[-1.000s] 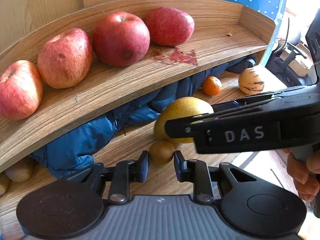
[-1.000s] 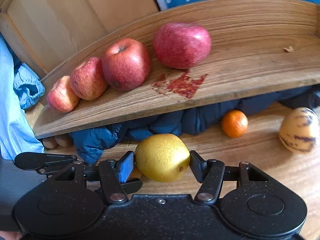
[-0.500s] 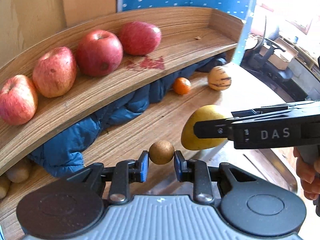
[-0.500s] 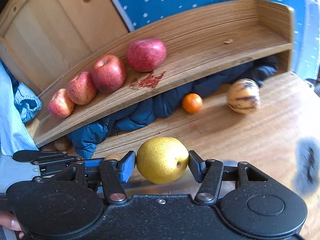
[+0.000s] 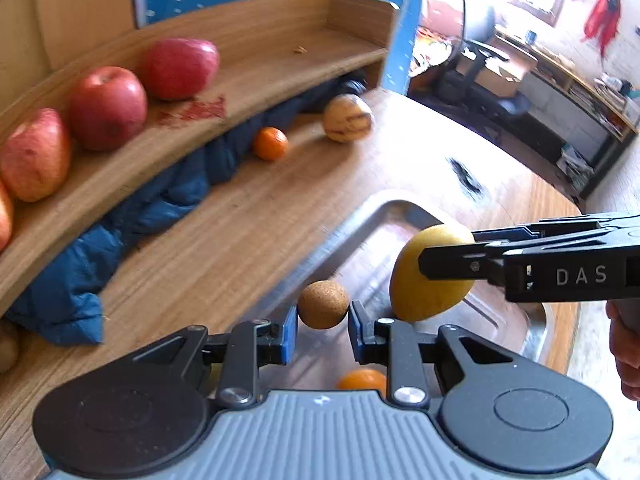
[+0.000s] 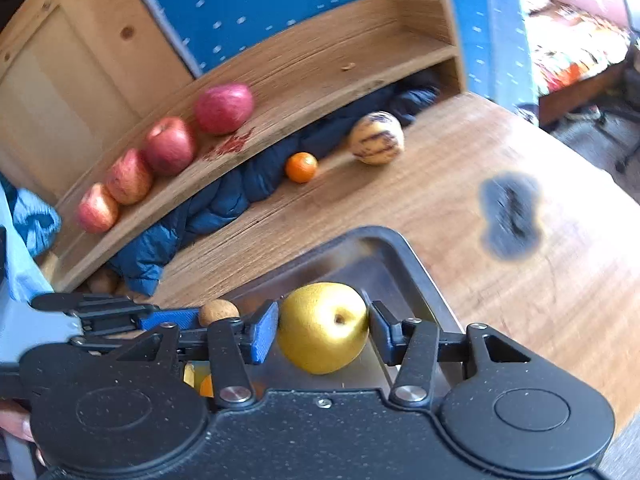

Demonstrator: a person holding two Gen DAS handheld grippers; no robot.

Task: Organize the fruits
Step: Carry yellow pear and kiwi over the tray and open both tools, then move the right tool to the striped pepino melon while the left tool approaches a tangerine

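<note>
Left gripper (image 5: pixel 323 316) pinches small brown fruit (image 5: pixel 323 304); right gripper (image 6: pixel 323 330) clamps yellow pear (image 6: pixel 322 327). You hold both above metal tray (image 5: pixel 404 205), likely for drop beside orange (image 5: pixel 362 378) already inside. Apples (image 5: pixel 107 107) sit grouped on shelf (image 5: pixel 256 76).

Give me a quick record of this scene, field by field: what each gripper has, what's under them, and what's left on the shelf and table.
left gripper: shut on small brown fruit
right gripper: shut on yellow pear
below both: metal tray, an orange fruit in it
shelf: red apples in a row
table: small orange, striped melon, blue jacket under shelf
</note>
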